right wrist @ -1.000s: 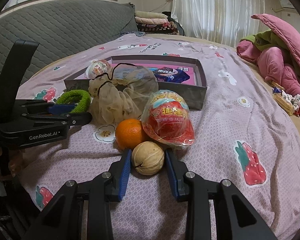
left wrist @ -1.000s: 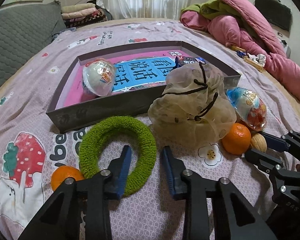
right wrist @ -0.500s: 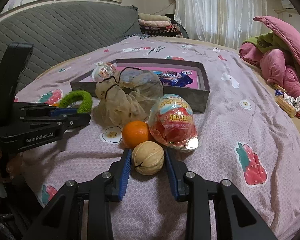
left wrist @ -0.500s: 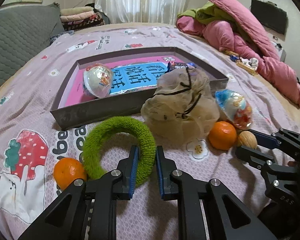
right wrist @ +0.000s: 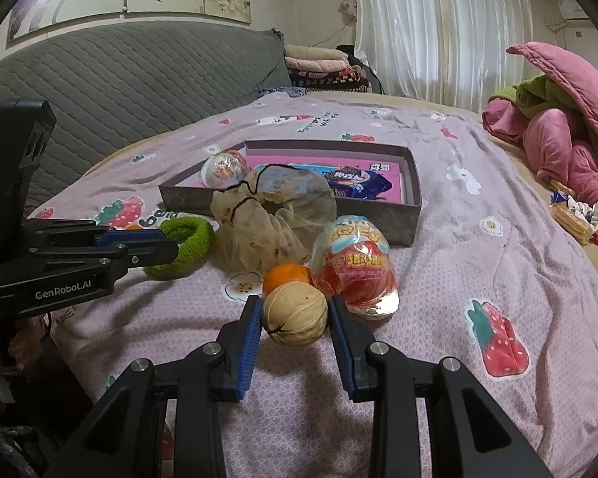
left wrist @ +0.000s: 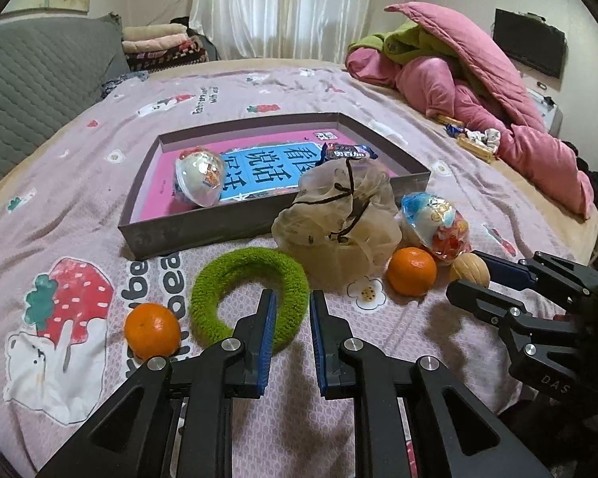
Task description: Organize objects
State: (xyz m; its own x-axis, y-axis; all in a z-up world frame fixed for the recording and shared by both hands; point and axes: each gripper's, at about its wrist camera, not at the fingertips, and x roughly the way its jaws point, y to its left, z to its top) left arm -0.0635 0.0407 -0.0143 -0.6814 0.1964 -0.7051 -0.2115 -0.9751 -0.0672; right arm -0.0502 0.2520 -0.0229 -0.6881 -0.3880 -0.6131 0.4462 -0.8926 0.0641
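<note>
A fuzzy green ring [left wrist: 251, 294] lies on the bedspread, and my left gripper [left wrist: 293, 306] is shut on its near right arc. From the right wrist view the ring [right wrist: 183, 247] tilts up at the left gripper [right wrist: 155, 245]. My right gripper [right wrist: 295, 310] is shut on a tan walnut [right wrist: 295, 314], both blue pads touching its sides. Just behind the walnut sit an orange [right wrist: 287, 273] and a wrapped toy egg [right wrist: 355, 263]. A beige mesh pouch [left wrist: 339, 215] leans on the grey box [left wrist: 203, 235], which holds a clear toy egg [left wrist: 199, 179] and a snack packet [left wrist: 349, 151]. A second orange [left wrist: 151, 330] lies left of the ring.
A heap of pink and green quilts [left wrist: 478, 79] fills the far right of the bed, with loose wrappers [left wrist: 474, 139] beside it. A grey padded headboard [right wrist: 119, 91] and folded towels [left wrist: 159, 44] stand at the back. The bed edge runs just below both grippers.
The left jaws closed on the green ring, then the left gripper drew back and up with it. The right gripper stayed shut on the walnut.
</note>
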